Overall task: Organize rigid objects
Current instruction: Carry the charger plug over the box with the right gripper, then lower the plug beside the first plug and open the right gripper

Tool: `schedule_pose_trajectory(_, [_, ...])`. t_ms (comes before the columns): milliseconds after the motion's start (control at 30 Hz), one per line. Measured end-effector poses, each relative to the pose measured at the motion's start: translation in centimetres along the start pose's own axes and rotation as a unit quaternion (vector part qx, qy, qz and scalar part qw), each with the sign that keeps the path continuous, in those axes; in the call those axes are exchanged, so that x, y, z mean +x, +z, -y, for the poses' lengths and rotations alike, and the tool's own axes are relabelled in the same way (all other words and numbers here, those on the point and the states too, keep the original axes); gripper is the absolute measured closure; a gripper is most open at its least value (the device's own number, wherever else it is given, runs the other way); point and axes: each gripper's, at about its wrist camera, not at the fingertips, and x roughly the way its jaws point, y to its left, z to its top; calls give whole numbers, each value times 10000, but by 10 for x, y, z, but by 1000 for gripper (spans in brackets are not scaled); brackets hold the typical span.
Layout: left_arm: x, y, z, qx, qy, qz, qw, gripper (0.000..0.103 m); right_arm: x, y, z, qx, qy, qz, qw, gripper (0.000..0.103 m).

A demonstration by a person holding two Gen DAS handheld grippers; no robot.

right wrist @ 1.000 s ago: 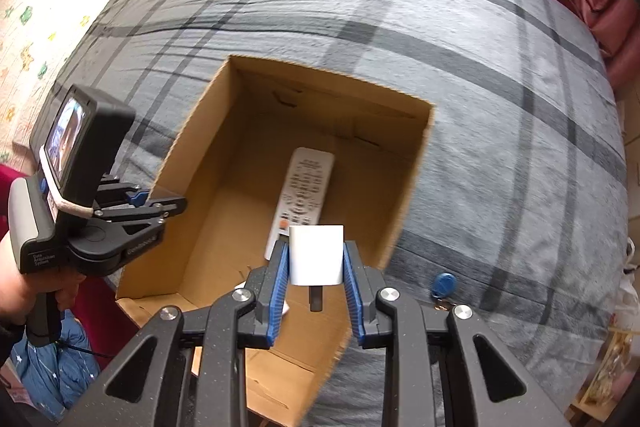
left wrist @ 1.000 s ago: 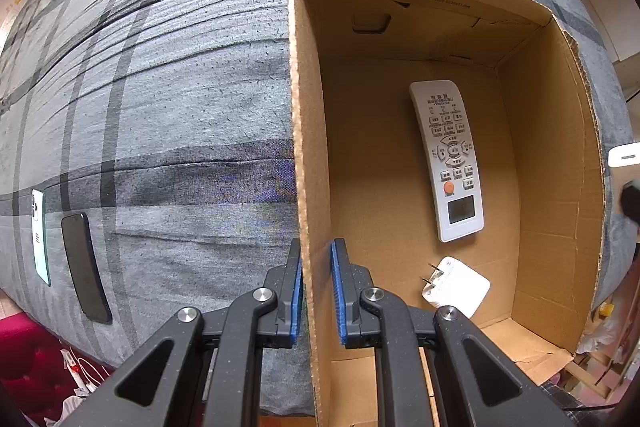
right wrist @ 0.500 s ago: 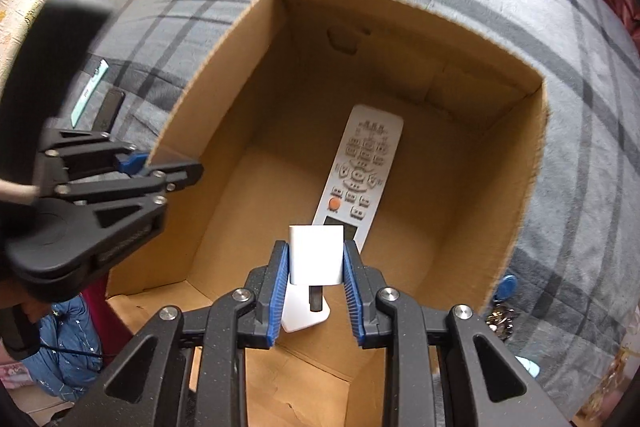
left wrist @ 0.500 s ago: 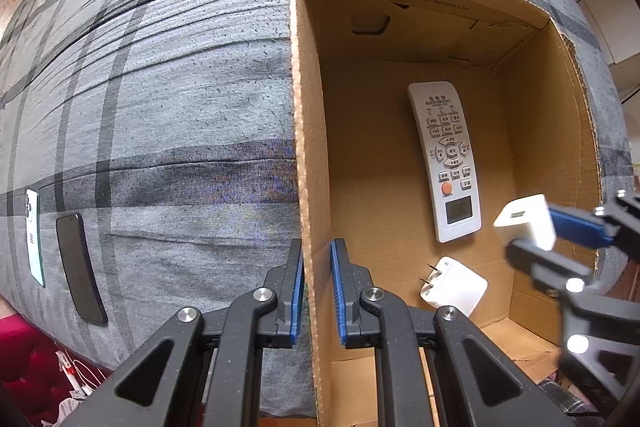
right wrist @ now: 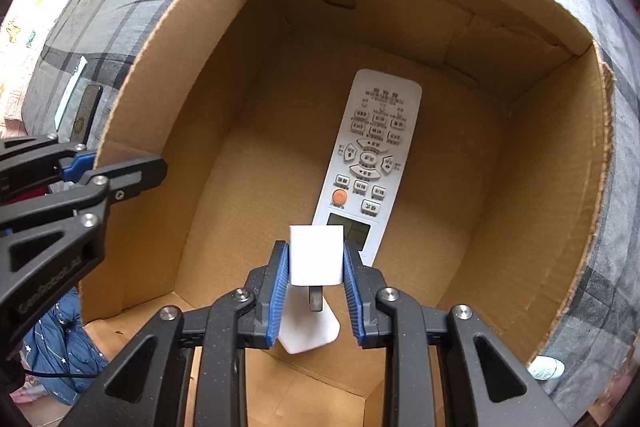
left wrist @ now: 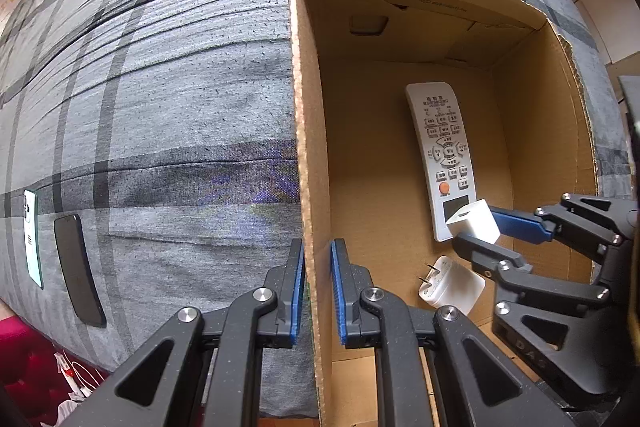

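An open cardboard box (left wrist: 308, 131) (right wrist: 168, 75) lies on a grey plaid bed. My left gripper (left wrist: 316, 267) is shut on the box's left wall, one pad on each side. My right gripper (right wrist: 316, 259) is shut on a small white charger cube (right wrist: 316, 251) (left wrist: 474, 223) and holds it inside the box above the floor. A white remote control (right wrist: 372, 155) (left wrist: 442, 155) lies on the box floor. A second white charger (left wrist: 452, 285) (right wrist: 308, 331) with prongs lies at the near end, just below the held cube.
A black phone (left wrist: 78, 271) (right wrist: 86, 111) and a white phone (left wrist: 32, 235) (right wrist: 70, 91) lie on the bedcover (left wrist: 160, 67) left of the box. Cables lie on the red floor area (left wrist: 72, 375) at the lower left.
My right gripper has moved down and forward into the box with the white charger cube. My left gripper has stayed clamped on the box wall.
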Motion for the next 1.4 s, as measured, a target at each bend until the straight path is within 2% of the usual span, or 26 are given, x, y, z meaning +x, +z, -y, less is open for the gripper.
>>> schedule_pose_trajectory(500, [0,-1,0,-2,15,5,10000,89,15,2,-2,18,-3,-153,9999,74])
schedule_pose_trajectory(700, [0,0,2,7,40,-6,10000,89,17,-1,-2,-20,45,-101,9999,71])
schedule_pose_trajectory(767, [-1,0,2,7,42,-1,10000,89,16,-1,-3,-19,51,-83,10000,66])
schedule_pose_trajectory(900, [-1,-1,3,7,54,-4,10000,89,12,-2,-5,-23,38,-40,10000,63])
schedule_pose_trajectory(1100, [-3,-1,4,8,87,1,10000,89,6,-4,-3,20,-35,80,10000,49])
schedule_pose_trajectory(1167, [-4,0,5,12,100,3,9999,89,2,-5,-2,11,-34,140,9999,39])
schedule_pose_trajectory(1267, [-4,0,6,11,126,6,9999,89,-5,-7,-1,-32,-86,219,9997,32])
schedule_pose_trajectory(1400, [-5,0,8,4,155,16,9999,89,-15,-13,-1,-79,-185,323,9993,27])
